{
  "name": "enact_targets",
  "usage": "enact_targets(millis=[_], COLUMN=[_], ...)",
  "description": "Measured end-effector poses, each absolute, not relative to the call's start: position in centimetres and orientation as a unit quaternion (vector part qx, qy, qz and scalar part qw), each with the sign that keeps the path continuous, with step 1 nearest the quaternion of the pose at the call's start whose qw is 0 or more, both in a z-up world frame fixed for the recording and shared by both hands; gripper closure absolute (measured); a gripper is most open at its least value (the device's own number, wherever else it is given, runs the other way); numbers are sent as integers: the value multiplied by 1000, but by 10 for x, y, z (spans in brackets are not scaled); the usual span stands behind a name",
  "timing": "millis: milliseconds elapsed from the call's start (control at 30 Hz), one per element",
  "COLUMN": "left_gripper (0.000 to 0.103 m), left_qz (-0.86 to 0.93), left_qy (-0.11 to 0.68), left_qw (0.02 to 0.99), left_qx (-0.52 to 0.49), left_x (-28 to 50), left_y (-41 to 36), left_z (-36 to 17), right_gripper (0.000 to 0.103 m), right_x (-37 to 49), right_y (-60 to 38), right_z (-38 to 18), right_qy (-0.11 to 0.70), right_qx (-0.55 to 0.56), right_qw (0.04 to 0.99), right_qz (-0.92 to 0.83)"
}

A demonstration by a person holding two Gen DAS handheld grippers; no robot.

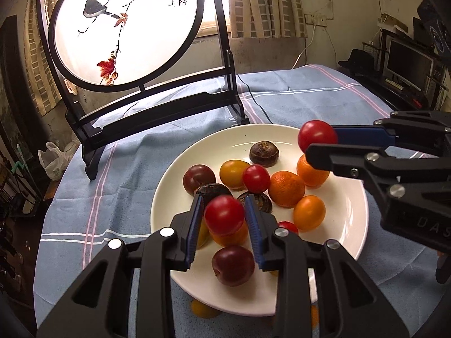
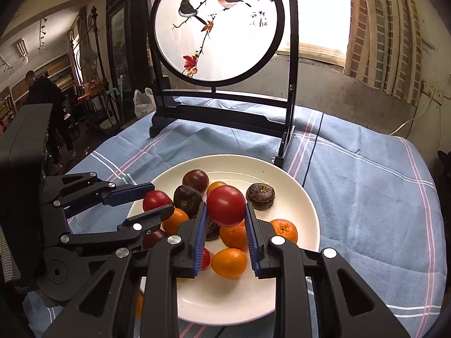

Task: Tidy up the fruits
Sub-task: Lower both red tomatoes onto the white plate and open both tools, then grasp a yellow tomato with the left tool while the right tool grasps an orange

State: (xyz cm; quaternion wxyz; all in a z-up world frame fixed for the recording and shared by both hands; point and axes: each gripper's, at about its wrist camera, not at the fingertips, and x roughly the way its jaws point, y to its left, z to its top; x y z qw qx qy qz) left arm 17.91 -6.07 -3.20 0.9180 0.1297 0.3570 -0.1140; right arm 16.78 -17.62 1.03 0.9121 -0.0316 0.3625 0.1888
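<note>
my left hand-held gripper (image 1: pixel 224 217) is pinching a red tomato (image 1: pixel 224 215) between its blue pads, above the near part of the white plate (image 1: pixel 349 242). my right hand-held gripper (image 2: pixel 226 209) pinches another red tomato (image 2: pixel 226 209) — above the oranges (image 2: pixel 284 229) and the other fruits on the plate, which sits on the blue-clothed worktop (image 2: pixel 366 186).

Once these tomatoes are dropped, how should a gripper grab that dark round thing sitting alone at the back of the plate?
Come straight down on the dark round fruit, fingers across its widest middle. It sits squat and upright, clear plate on every side, so nothing crowds it.
</note>
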Motion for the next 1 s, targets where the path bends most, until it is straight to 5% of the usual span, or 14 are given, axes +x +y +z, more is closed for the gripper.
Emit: enact_targets(millis=[167,267,667,1000], left_gripper=[71,51,28,27], left_qz=[-110,-103,-103,-119], left_qy=[368,365,306,361], left_qw=[913,915,942,916], left_qx=[137,136,90,129], left_x=[188,189,149,87], left_y=[-66,-65,2,48], left_z=[-41,-43,2,-51], right_gripper=[74,67,47,47], right_x=[184,188,106,59], right_y=[-171,-175,-179,-138], right_z=[-3,-4,23,-59], right_qy=[379,379,349,440], right_qx=[-34,-19,-31,-40], right_qw=[908,909,907,855], right_qz=[178,174,235,271])
